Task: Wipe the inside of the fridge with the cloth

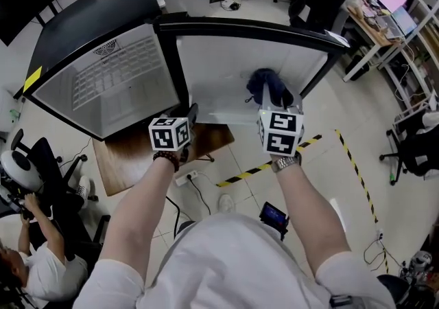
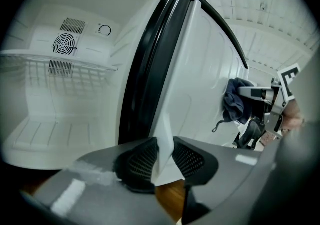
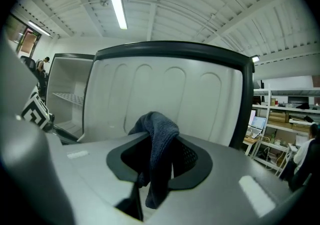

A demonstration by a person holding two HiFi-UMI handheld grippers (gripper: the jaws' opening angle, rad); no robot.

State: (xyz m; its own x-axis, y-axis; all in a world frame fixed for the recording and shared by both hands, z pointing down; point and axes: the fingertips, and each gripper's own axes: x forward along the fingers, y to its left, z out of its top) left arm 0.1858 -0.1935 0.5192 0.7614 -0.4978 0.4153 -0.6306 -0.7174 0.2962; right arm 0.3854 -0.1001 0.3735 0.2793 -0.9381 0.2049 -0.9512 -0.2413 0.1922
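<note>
— Where does the head camera look?
— Steeply down from head height onto the open fridge [image 1: 103, 88] and its door [image 1: 233, 74].
— And the other two?
— The one on the left gripper [image 2: 164, 155] sits at the door's edge, facing into the fridge. The one on the right gripper [image 3: 160, 155] faces the door's inner side, close. All three share the door.

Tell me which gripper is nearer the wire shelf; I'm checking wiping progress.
Left. The left gripper clamps the door edge beside the compartment holding the wire shelf; the right gripper, holding the cloth, is farther off at the door's inner panel.
</note>
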